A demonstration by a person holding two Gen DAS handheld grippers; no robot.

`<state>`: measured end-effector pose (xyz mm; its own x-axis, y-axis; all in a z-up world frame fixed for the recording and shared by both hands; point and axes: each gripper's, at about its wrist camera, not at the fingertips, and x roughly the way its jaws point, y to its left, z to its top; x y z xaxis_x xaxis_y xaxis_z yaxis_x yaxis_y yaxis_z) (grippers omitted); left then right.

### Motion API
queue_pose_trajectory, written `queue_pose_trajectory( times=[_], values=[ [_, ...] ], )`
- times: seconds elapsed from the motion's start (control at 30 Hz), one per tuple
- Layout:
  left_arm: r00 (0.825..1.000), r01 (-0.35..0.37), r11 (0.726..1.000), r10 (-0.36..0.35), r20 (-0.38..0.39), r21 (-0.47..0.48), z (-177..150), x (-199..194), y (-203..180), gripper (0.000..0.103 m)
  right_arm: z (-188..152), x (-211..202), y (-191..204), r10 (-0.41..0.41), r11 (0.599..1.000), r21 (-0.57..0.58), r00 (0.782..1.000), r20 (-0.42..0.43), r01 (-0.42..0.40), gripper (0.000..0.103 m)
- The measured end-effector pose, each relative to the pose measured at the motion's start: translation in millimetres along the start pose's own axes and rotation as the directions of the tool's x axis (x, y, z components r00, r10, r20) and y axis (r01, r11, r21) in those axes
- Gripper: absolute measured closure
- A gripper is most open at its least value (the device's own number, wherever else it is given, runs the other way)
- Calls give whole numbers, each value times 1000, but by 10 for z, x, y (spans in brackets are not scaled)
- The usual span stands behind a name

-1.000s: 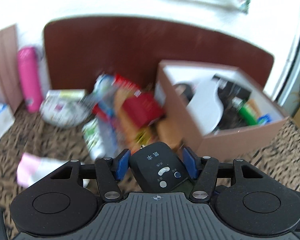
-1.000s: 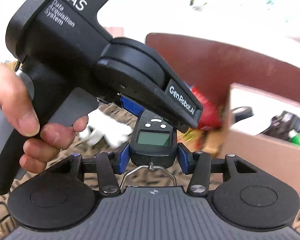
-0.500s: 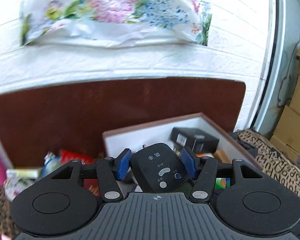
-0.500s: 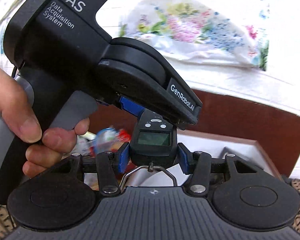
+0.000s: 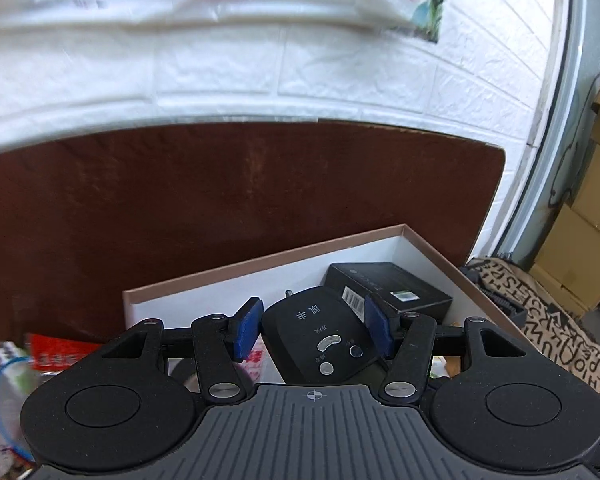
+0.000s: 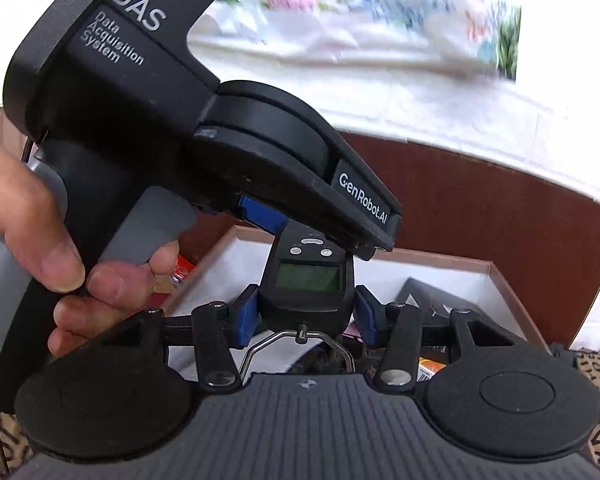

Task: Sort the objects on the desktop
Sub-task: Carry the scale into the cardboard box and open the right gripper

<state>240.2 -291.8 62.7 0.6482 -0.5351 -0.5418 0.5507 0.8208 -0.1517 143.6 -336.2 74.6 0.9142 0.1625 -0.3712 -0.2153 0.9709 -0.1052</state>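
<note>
A black hand scale [image 5: 320,340] with buttons, a small display [image 6: 308,276] and a wire hook is held between both tools. My left gripper [image 5: 312,328] is shut on its button end; the right pad presses its side and the left pad sits right at its edge. My right gripper [image 6: 306,312] is shut on the display end, the hook hanging toward the camera. The scale hangs over an open brown box [image 5: 260,264] with white inner walls. A hand [image 6: 40,240] grips the left tool's handle, which fills the upper left of the right wrist view.
Inside the box lie a black carton [image 5: 388,284] and small items. A red packet [image 5: 60,352] and blurred clutter sit left of the box. A dark brown board [image 5: 220,200] leans on the white brick wall. Patterned cloth [image 5: 548,328] and cardboard cartons [image 5: 580,240] are at right.
Both grippers carried the scale rightward from above the table clutter to above the open box. The views tilted up, so the wall and board now fill the upper part.
</note>
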Motion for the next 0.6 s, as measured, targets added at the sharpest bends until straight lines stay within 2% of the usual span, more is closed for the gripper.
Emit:
queue_pose_trajectory(
  times=[0.07, 0.1, 0.13, 0.17, 0.2, 0.27, 0.37, 0.6],
  values=[
    [999, 34, 999, -34, -1, -2, 4, 121, 34, 30, -13, 89, -37, -24, 1000, -1, 1000, -19, 24, 48],
    [999, 46, 999, -46, 0, -1, -1, 156, 42, 19, -23, 122, -47, -36, 999, -4, 999, -33, 36, 48],
    [998, 56, 998, -56, 0, -3, -15, 160, 46, 13, -48, 92, -39, -43, 999, -9, 999, -32, 43, 47],
    [998, 69, 998, -69, 6, -6, -30, 148, 57, 2, -66, 81, -35, -52, 998, -23, 998, -30, 52, 43],
    [996, 91, 996, -91, 24, -1, -56, 111, 76, 0, -82, 67, -26, -65, 997, -38, 997, -33, 63, 39],
    [993, 109, 994, -110, 46, 21, -100, 58, 78, 0, -119, 16, -12, -95, 994, -55, 995, -18, 94, 19],
    [992, 114, 993, -115, 45, 20, -179, -19, 102, 0, -164, -60, 11, -120, 991, -64, 993, -7, 119, 6],
    [995, 95, 995, -94, 31, -34, -303, -108, 181, 0, -245, -200, 70, -131, 989, -77, 991, -23, 129, 1]
  ],
)
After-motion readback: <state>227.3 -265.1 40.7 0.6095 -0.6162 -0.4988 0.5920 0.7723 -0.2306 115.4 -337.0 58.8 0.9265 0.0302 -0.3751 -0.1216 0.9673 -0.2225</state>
